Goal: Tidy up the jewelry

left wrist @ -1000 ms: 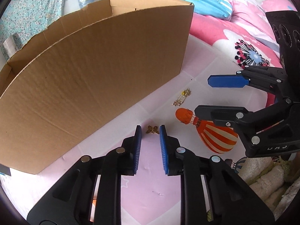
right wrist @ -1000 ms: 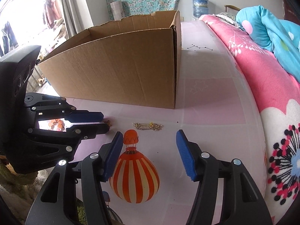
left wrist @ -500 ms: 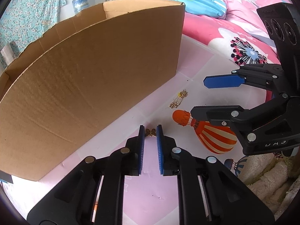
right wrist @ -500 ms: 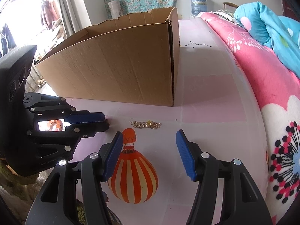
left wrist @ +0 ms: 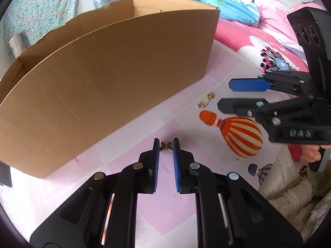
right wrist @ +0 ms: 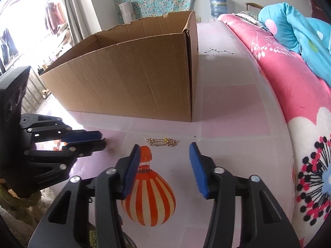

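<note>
Left tongs [left wrist: 166,144] are nearly closed, their ribbed blue pads touching both wings of a small butterfly charm [left wrist: 166,145] that lies on the bed beside the long wall of the cardboard box [left wrist: 103,78]. Right tongs [right wrist: 163,157] are closing with nothing between the pads; a short gold chain [right wrist: 162,141] lies just beyond their tips, near the box's corner. Risk: the charm is thin, flat filigree metal, so hard pads may squeeze it out or skate over it on the smooth pink checked sheet [left wrist: 165,217]; the limp, fine-linked chain could slip through a grip or snag. An orange-and-white striped balloon [left wrist: 240,136] is only a print on the sheet. The box is matte corrugated board, open-topped.
</note>
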Tool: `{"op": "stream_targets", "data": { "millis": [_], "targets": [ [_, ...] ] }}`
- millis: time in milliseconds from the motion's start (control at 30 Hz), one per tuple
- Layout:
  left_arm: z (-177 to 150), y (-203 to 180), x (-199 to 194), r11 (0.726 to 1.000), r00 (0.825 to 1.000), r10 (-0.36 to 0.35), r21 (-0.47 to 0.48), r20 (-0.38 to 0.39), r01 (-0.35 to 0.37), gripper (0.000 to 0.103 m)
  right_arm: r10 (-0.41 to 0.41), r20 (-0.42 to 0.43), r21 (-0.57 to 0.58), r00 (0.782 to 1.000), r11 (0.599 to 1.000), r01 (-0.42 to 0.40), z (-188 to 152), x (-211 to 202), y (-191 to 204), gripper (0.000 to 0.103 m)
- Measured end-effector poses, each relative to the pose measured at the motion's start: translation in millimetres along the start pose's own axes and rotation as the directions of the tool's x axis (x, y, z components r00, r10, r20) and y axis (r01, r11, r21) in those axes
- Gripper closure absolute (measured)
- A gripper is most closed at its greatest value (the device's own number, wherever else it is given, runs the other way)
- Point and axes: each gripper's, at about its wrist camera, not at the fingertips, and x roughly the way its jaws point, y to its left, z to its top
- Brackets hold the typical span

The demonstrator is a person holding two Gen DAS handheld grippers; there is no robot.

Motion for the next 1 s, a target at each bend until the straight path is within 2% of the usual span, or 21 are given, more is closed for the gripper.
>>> {"op": "stream_targets", "data": {
  "millis": [133,267,467,667,833,1000],
  "targets": [
    [-1,3,1,1.000,1.000,0.003,-0.021,-0.004,-0.003,0.091,-0.009,-0.015,-0.009,1.000,1.000,0.009,3,3,0,0.071],
    [-1,4,2,1.000,1.000,0.000,-0.028,0.000,0.000,0.091,0.007,-0.019,-0.021,1.000,1.000,-0.007,6,4,5,0.074],
    [-2,5,2,0.999,1.000,-0.014,-0.035,0.009,0.014,0.091,-0.043,-0.035,-0.083,0.998,0.996,0.040,10,11,4,0.082],
    [-3,9,1,0.998,0.999,-0.031,-0.053,0.011,0.032,0.091,0.001,-0.059,-0.092,0.998,0.996,-0.007,16,18,-2,0.087],
    [-3,10,0,0.998,0.999,-0.032,-0.053,0.011,0.033,0.091,0.008,-0.082,-0.114,0.997,0.993,-0.018,15,23,0,0.098],
    [-3,10,0,0.998,0.999,-0.030,-0.050,0.012,0.031,0.091,0.020,-0.084,-0.120,0.996,0.992,-0.030,10,19,2,0.099]
  ]
}}
